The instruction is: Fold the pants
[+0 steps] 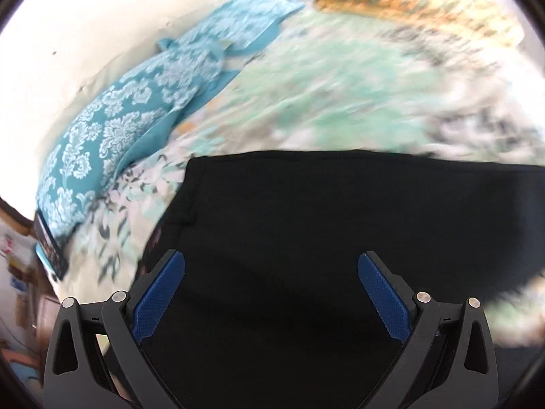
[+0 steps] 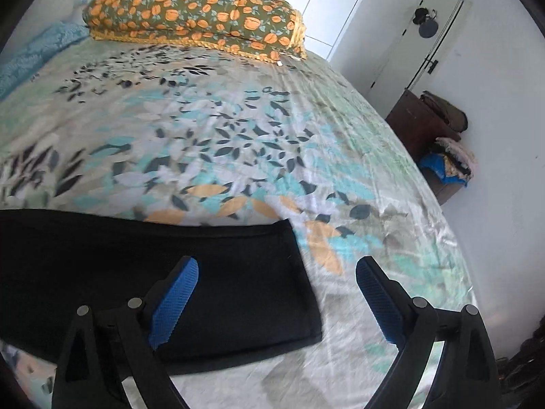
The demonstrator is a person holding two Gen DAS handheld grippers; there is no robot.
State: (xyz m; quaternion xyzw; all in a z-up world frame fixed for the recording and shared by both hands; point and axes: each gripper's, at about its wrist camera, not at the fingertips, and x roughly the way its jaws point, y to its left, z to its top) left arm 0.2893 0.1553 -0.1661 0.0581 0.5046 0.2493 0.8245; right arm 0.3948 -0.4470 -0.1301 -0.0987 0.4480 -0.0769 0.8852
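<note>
The black pants lie flat on a floral bedsheet. My left gripper is open above the left part of the pants, with nothing between its blue pads. In the right wrist view the right end of the pants is a squared edge on the bedsheet. My right gripper is open over that end; its left pad is over the cloth and its right pad is over bare sheet.
A teal patterned pillow lies at the left by the wall. An orange-print pillow lies at the head of the bed. A brown cabinet with piled clothes stands right of the bed, near a white door.
</note>
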